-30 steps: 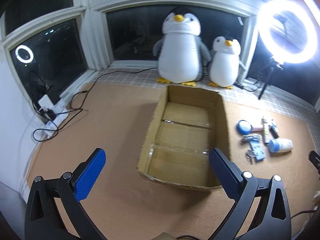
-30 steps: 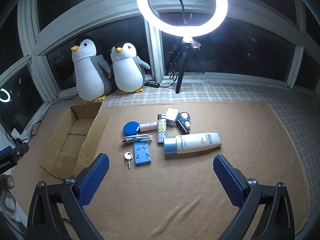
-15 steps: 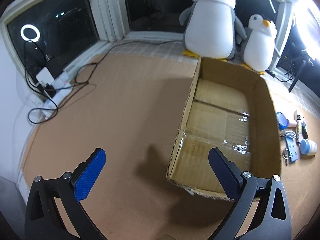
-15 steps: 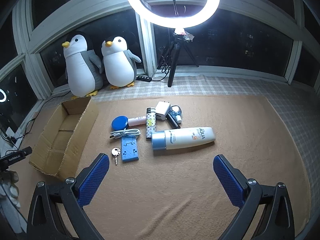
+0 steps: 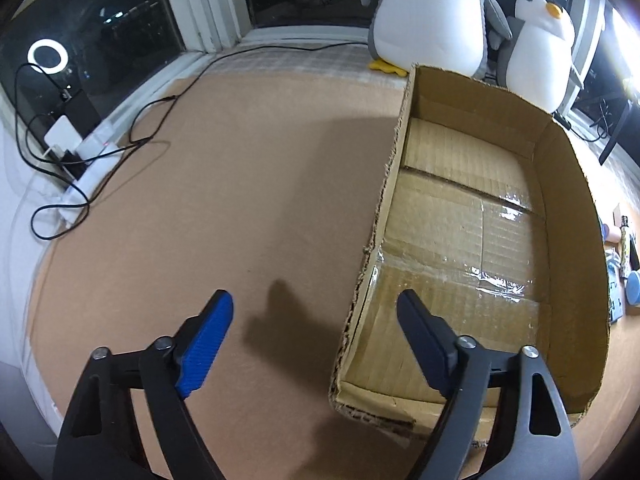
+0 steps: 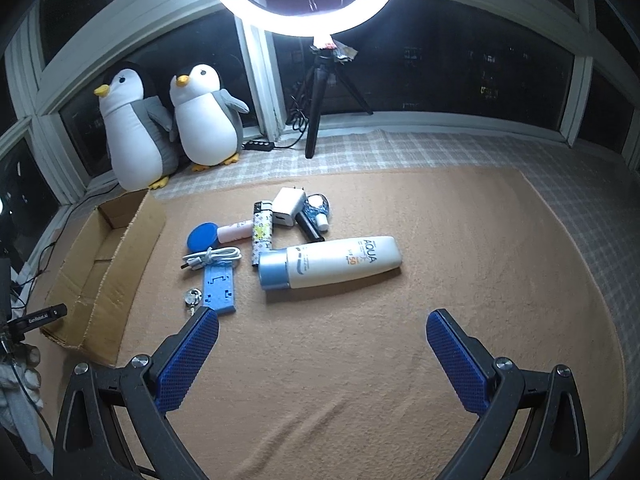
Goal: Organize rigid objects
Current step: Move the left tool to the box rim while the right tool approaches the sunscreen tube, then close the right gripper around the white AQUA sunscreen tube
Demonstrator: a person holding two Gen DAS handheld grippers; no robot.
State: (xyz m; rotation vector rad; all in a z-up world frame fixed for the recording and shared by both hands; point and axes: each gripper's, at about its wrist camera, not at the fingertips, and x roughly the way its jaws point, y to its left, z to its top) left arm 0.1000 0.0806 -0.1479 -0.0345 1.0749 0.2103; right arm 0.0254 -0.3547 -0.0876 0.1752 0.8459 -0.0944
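Note:
An open, empty cardboard box (image 5: 576, 184) lies on the tan mat; it also shows in the right wrist view (image 6: 140, 240). My left gripper (image 5: 316, 320) is open, its jaws astride the box's near left wall. To the right of the box lies a cluster: a white AQUA sunscreen bottle (image 6: 340, 262), a blue phone stand (image 6: 218, 286), a white cable (image 6: 212, 258), keys (image 6: 191, 298), a blue round lid (image 6: 203, 236), a patterned lighter (image 6: 262, 234) and a white charger (image 6: 287, 206). My right gripper (image 6: 322, 340) is open and empty, just in front of the cluster.
Two plush penguins (image 6: 176, 120) stand behind the box at the window. A ring light on a tripod (image 6: 316, 92) stands at the back. Cables and a power strip (image 5: 76, 148) lie at the mat's left edge. Checked cloth (image 6: 500, 148) borders the mat.
My left gripper has moved closer to the box and narrowed, now straddling its left wall. My right gripper has moved forward toward the cluster, still open.

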